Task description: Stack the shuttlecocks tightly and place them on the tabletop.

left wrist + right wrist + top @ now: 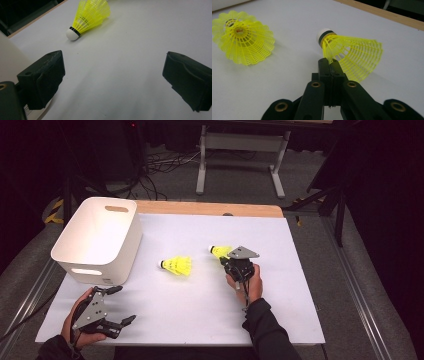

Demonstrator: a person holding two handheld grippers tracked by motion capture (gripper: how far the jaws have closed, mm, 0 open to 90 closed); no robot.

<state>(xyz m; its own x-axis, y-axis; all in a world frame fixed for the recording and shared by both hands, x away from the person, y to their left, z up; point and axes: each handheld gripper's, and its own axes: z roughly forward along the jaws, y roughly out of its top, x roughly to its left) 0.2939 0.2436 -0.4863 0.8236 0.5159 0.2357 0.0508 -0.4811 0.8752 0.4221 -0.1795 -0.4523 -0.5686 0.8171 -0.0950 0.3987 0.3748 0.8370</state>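
A: Nearest the camera, the right tongs (331, 65) are pressed together on the skirt edge of one yellow shuttlecock (352, 56). Its white cork points away, and it sits low over the white surface (294, 82), right of centre in the high view.

B: Lifted or resting?

A: Cannot tell. The pinch catches only a thin bit of the mesh near the cork end.

B: Left side?

A: The left tongs (121, 304) are spread wide and hold nothing, hovering at the near left corner of the surface just in front of the white bin (98, 237). The second shuttlecock (176, 265) lies on its side mid-surface, between the bin and the held one, cork toward the bin.

B: Risks?

A: The plastic skirt looks soft, so the mesh could buckle or slip out of that narrow pinch and the shuttlecock drop if swung fast. It is light and would likely roll in an arc, maybe toward the far wooden edge (210, 209).

B: Anything blocking a path to the bin?

A: The second shuttlecock sits roughly on the straight line, so a low carry could knock it. The bin wall is tall and needs clearance. The left hand (75, 325) is parked beside the bin's near corner, so the two hands could crowd there.

B: Clutter?

A: None on the surface. Cables and a metal stand lie on the floor beyond it.
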